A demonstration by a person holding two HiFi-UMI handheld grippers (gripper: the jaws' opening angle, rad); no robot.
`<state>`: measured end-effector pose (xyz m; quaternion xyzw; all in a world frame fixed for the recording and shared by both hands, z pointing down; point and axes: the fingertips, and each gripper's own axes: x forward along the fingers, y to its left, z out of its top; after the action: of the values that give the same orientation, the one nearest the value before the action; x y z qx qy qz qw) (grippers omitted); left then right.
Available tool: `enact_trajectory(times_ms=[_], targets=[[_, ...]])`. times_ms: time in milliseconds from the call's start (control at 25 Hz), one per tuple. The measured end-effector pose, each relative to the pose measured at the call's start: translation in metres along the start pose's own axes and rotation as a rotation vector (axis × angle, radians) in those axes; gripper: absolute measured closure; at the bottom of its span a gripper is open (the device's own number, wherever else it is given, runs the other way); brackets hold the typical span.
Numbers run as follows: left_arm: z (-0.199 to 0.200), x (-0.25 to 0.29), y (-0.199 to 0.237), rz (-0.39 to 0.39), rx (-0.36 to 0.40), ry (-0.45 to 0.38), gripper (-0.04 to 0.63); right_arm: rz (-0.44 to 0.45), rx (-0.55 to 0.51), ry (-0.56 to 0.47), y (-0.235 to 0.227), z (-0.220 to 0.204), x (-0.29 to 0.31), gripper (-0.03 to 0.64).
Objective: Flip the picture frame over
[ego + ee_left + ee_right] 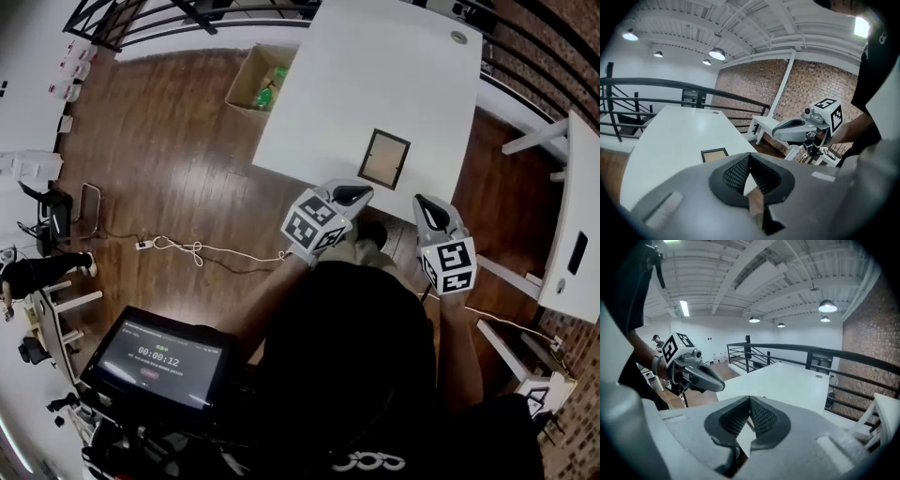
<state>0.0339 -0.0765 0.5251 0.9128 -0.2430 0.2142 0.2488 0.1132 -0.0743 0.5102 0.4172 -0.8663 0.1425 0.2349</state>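
The grey left gripper (352,195) and grey right gripper (429,208) are both closed on nothing, side by side at the near edge of the white rectangular table (375,66). The small dark-rimmed picture frame (384,158) lies flat just beyond them, with bare tabletop all round. I can't tell which face is up. Both grippers tilt slightly downward.

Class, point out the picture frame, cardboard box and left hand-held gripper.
picture frame (384,157), head view, brown centre panel.
cardboard box (244,79), head view, left wall.
left hand-held gripper (354,193), head view, between its fingertips.
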Motion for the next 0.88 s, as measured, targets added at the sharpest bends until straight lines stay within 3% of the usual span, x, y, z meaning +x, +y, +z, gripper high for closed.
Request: enact_trajectory(times_ms=[360, 640, 880], targets=[[-0.005, -0.084, -0.106, -0.027, 0.081, -0.238, 0.581, 0.016, -0.065, -0.151, 0.086, -0.002, -0.1, 0.624], [-0.051, -0.137, -0.196, -0.05, 0.119, -0.29, 0.581, 0.037, -0.087, -0.182, 0.17, -0.035, -0.179, 0.624], [-0.096, -0.177, -0.275, -0.078, 0.109, -0.339, 0.582, 0.043, -0.079, -0.178, 0.238, -0.071, -0.25, 0.624]])
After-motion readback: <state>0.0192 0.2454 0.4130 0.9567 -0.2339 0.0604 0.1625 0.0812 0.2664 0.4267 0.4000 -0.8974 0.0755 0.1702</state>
